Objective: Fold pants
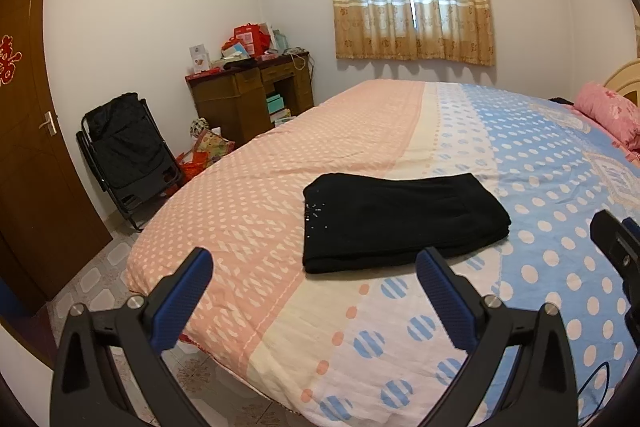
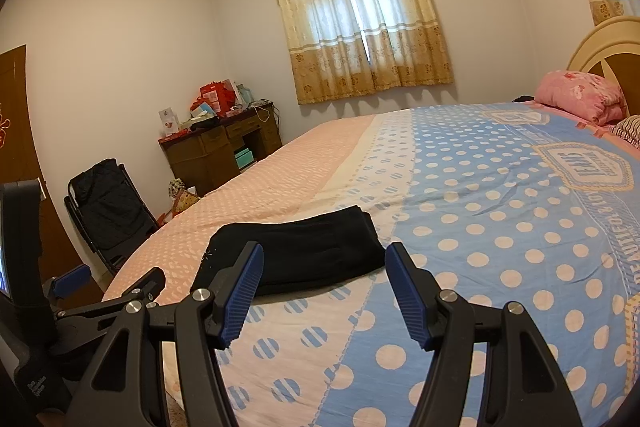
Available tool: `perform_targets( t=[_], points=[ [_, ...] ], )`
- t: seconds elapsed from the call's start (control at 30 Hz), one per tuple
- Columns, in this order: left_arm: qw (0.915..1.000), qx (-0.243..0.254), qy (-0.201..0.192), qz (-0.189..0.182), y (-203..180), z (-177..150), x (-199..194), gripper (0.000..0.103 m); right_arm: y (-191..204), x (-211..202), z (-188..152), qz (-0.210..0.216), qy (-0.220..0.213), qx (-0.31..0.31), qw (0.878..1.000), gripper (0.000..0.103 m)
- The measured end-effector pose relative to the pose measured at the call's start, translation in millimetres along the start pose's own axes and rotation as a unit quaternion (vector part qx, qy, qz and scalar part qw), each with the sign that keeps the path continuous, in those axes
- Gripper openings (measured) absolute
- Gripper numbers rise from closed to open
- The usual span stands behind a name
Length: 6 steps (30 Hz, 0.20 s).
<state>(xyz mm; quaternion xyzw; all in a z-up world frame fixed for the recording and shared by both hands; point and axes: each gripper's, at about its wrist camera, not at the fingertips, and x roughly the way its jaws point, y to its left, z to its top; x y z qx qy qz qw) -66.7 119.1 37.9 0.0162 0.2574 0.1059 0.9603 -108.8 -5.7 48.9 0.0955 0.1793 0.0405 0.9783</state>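
Black pants already folded into a compact flat rectangle of stacked layers. Small sparkly studs near its left corner. Lies flat on the bed cover, across the pink-to-blue polka-dot boundary, near the front edge.

You are looking at a bedspread carrying a crest that appears to read "LEAJUS", with curved lettering below it too distorted to make out. You are also seeing a red double-happiness character showing on the brown door. Small print on the left gripper's body is staying unreadable.
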Motion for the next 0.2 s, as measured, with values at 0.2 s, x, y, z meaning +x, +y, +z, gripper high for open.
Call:
perform_targets(
  t=[0.2],
  points=[
    [0.9999, 0.005, 0.002, -0.009, -3.8, -0.4, 0.3, 0.103, -1.7, 0.3, 0.0, -0.003, 0.000, 0.001, 1.000, 0.065]
  ],
)
